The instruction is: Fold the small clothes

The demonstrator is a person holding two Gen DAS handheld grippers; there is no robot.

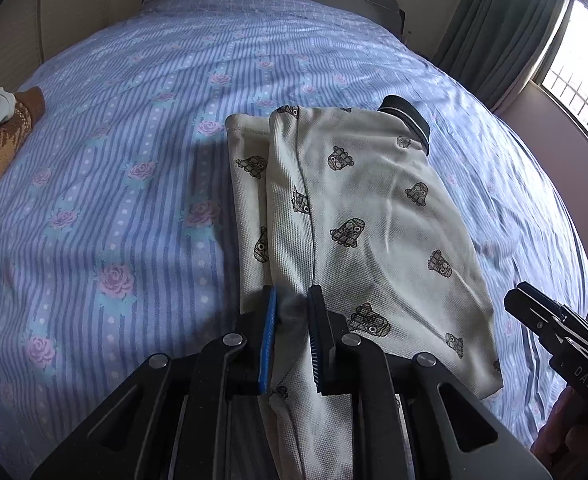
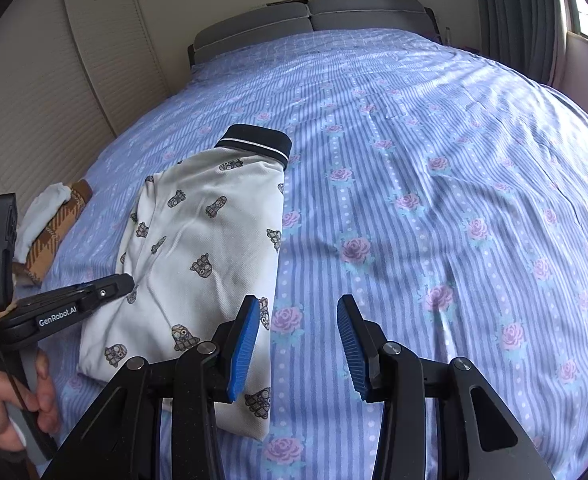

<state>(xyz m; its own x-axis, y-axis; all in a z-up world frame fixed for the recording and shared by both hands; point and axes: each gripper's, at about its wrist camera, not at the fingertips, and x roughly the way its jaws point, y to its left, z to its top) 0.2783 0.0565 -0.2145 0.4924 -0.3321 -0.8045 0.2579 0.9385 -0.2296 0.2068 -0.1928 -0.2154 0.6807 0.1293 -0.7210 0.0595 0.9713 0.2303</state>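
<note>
Bed (image 2: 434,168): it is big, with a blue striped sheet and pink roses on it. It takes up most of both views.

Shirt (image 1: 358,216): it is a small white shirt with little dark pictures and a black collar. It lies on the near part of the bed. Its sides look folded in already, so it is a long, narrow shape. One sleeve part sticks out along the left edge. I think the side folds are done. The end-to-end fold looks not done yet.

Other clothes (image 2: 54,232): a brown checked thing and a white thing lie in a small heap by the far left edge of the bed. They look like they wait for their turn, but I cannot tell if they are folded.

Left gripper (image 1: 292,340): its fingers are pinched tight on the near bottom edge of the shirt. The cloth bunches up between them.

Right gripper (image 2: 299,348): its fingers are apart and hold nothing. One finger is over the near right edge of the shirt, the other over the sheet.

What is left: I think the bottom of the shirt must go up to the collar, then the heap.
</note>
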